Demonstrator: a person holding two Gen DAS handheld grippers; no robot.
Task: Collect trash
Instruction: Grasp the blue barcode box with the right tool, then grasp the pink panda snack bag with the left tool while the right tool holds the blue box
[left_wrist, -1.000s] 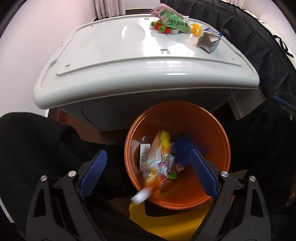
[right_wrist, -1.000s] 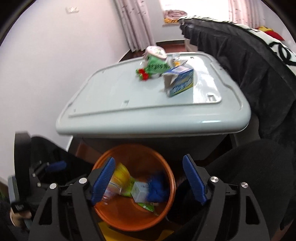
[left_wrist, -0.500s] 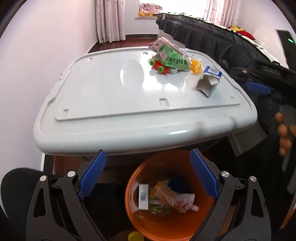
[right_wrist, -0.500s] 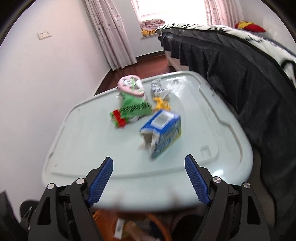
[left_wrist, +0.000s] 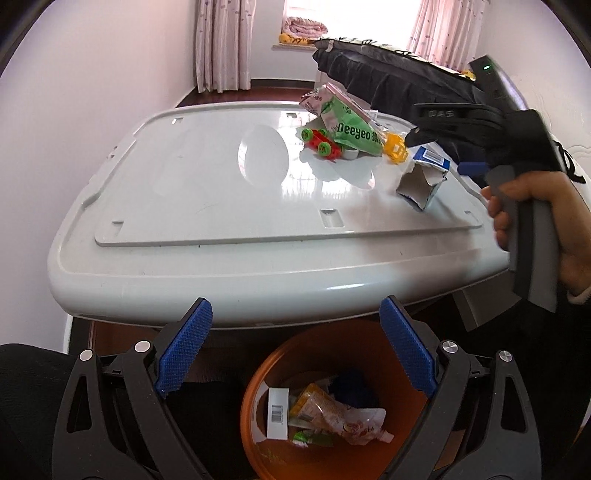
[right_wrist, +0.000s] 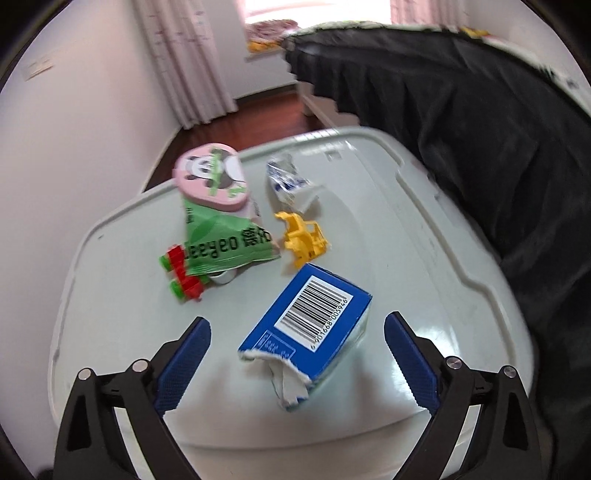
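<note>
Right gripper (right_wrist: 297, 360), jaws just opened wide and empty, hangs over a torn blue cardboard carton (right_wrist: 308, 339) lying on the pale grey plastic lid (right_wrist: 424, 258); light, crushable, best pinched across its long sides.

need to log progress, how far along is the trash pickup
Done: several wrappers lie in the orange bin. In hand: nothing; the right tool, jaws just opened wide, nears the torn blue carton. Left: carton, green wrapper, crumpled wrapper.
</note>
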